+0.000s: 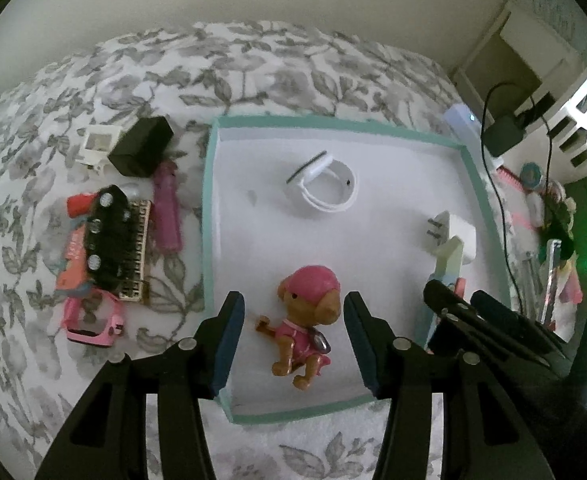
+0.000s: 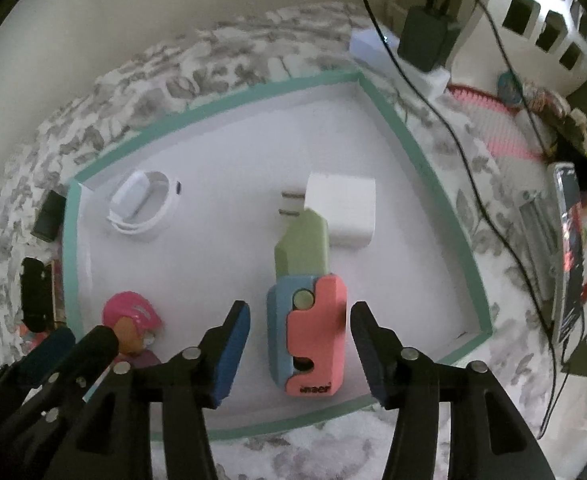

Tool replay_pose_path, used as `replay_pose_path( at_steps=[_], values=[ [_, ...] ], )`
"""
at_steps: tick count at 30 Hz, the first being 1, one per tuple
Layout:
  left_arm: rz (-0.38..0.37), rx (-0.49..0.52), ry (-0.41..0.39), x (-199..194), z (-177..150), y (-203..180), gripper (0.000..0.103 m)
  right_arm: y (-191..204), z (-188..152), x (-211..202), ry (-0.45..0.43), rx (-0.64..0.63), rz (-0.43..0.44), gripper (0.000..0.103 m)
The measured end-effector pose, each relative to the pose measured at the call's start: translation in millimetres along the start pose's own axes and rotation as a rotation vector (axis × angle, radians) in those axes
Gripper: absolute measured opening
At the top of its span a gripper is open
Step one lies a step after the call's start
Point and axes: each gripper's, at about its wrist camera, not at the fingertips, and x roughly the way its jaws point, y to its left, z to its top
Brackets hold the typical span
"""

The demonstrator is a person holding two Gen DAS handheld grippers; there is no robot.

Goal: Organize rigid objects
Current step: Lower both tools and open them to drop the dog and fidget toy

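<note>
Floral grey-and-white bedspread (image 1: 253,60) covers the surface; on it sits a shallow white tray with a teal rim (image 1: 209,208). Inside the tray: a white band (image 1: 329,184) far, a white plug adapter (image 2: 343,210) right, a toy dog in a pink cap (image 1: 305,324) near, and a pastel toy knife (image 2: 307,312) just beside the adapter. Left gripper (image 1: 293,344) hangs over the dog, jaws apart, pads clear of it. Right gripper (image 2: 299,354) straddles the knife handle, jaws apart, not pressing it. Left of the tray, on the bedspread: a black box (image 1: 141,146), a pink tube (image 1: 167,208), a black toy car (image 1: 107,236).
</note>
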Motion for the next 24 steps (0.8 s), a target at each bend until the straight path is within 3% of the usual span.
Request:
replay_pose_path(
  at_steps=[6,16,18,19,20,24],
  values=[
    [0.027,-0.027,-0.058,-20,5,10,0.053,2,2,-18,-0.069,0.0,0.003,0.057],
    [0.118,-0.062,-0.07,-17,5,30,0.062,15,-3,-13,-0.064,-0.057,-0.014,0.059],
    [0.146,-0.071,-0.069,-14,4,33,0.074,17,-3,-12,-0.065,-0.067,-0.014,0.069],
    [0.162,-0.078,-0.068,-13,4,35,0.088,18,-3,-10,-0.062,-0.072,-0.014,0.073],
    [0.18,-0.088,-0.069,-11,4,39,0.092,18,-3,-9,-0.058,-0.076,-0.017,0.074],
    [0.198,-0.121,-0.06,-6,4,50,0.093,21,-4,-3,-0.05,-0.095,-0.025,0.081]
  ],
)
